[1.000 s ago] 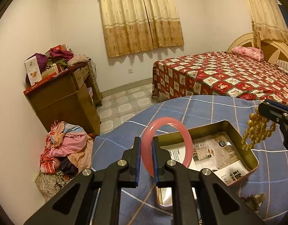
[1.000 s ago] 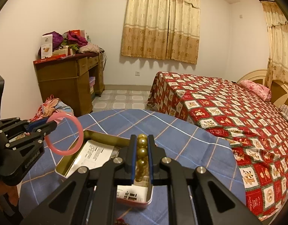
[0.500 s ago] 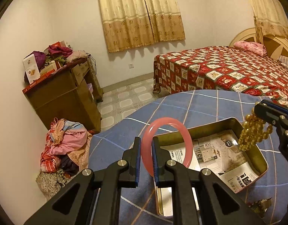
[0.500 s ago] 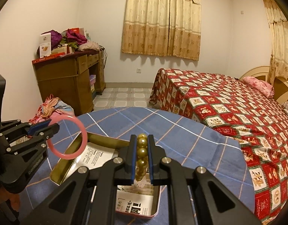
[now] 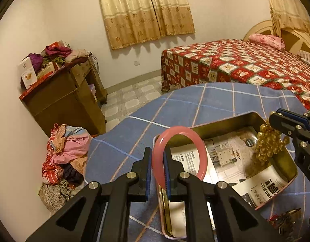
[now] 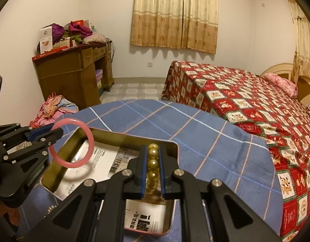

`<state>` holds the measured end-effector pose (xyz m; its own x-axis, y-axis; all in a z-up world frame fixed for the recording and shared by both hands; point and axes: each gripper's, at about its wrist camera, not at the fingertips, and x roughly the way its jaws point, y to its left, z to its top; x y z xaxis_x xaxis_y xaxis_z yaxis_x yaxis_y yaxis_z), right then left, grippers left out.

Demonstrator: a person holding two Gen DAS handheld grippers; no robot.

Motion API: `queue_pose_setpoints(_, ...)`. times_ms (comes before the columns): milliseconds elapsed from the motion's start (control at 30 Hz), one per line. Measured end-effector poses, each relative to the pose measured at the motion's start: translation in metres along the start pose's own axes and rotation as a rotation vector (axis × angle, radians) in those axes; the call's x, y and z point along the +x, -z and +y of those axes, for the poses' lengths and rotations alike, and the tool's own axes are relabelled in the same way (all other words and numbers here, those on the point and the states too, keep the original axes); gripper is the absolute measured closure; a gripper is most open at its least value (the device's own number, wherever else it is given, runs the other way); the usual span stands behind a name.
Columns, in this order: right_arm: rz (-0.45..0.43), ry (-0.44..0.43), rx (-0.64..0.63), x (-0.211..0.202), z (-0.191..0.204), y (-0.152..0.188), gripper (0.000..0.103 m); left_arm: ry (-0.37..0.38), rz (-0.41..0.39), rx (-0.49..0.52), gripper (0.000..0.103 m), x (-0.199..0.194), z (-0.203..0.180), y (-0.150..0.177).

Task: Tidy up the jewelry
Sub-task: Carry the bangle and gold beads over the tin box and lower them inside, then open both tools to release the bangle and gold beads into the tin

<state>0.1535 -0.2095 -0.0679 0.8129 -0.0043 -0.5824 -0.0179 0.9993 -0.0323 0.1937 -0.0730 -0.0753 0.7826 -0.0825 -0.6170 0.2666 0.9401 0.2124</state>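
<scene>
Left hand-held gripper is clamped nearly closed on a pink bangle, pinching its left arc; the ring stands upright, sticking out ahead of the fingertips over the near-left corner of an open metal tin. Right hand-held gripper is pinched nearly closed on a gold bead bracelet, beads stacked in a line between the pads, the rest of the strand hanging below in a clump above the tin's right end. The tin sits on the surface, covered with a blue plaid cloth, and is lined with printed paper. Both pieces hang above the tin, well apart from each other. A small pile of other trinkets lies on the cloth just beside the tin's near-right corner.
</scene>
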Motion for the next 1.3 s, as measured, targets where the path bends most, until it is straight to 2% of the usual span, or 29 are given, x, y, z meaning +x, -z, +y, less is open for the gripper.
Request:
queue_pose_setpoints(300, 0.052, 0.015, 0.009, 0.012, -0.005, 0.009, 0.089, -0.004, 0.024, 0.038, 0.092, 0.009, -0.009, 0.006)
queue_pose_setpoints(333, 0.048, 0.026, 0.009, 0.011, -0.005, 0.010, 0.089, -0.011, 0.024, 0.043, 0.088, 0.009, -0.010, 0.008)
queue_pose_setpoints(400, 0.057, 0.022, 0.009, 0.011, -0.007, 0.011, 0.085, -0.020, 0.025, 0.044, 0.069, 0.009, -0.010, 0.009)
queue_pose_setpoints(467, 0.057, 0.027, 0.007, 0.010, -0.007, 0.014, 0.078, -0.041, 0.008, 0.039, 0.024, 0.006, -0.010, 0.011)
queue_pose_setpoints(500, 0.057, 0.028, 0.009, 0.009, -0.007, 0.014, 0.070, -0.055, -0.013, 0.037, 0.022, 0.003, -0.009, 0.011)
queue_pose_setpoints(567, 0.052, 0.030, 0.018, 0.006, -0.009, 0.016, 0.065, -0.045, -0.032, 0.043, 0.021, -0.003, -0.009, 0.012)
queue_pose_setpoints(733, 0.057, 0.052, 0.038, 0.001, -0.015, 0.020, 0.064, -0.062, -0.017, 0.037, 0.021, -0.004, -0.003, 0.017)
queue_pose_setpoints(833, 0.051, 0.068, 0.051, -0.005, -0.019, 0.023, 0.054, -0.083, -0.002, 0.033, 0.021, -0.004, 0.002, 0.023)
queue_pose_setpoints(1000, 0.045, 0.077, 0.065, -0.020, -0.024, 0.028, 0.053, -0.090, 0.016, 0.004, 0.021, -0.011, 0.015, 0.036)
queue_pose_setpoints(1100, 0.040, 0.084, 0.072, -0.030, -0.027, 0.035, 0.046, -0.093, 0.023, -0.012, 0.022, -0.021, 0.023, 0.048)
queue_pose_setpoints(1300, 0.045, 0.096, 0.078, -0.050, -0.024, 0.058, 0.045, -0.073, 0.029, -0.057, 0.021, -0.050, 0.027, 0.073)
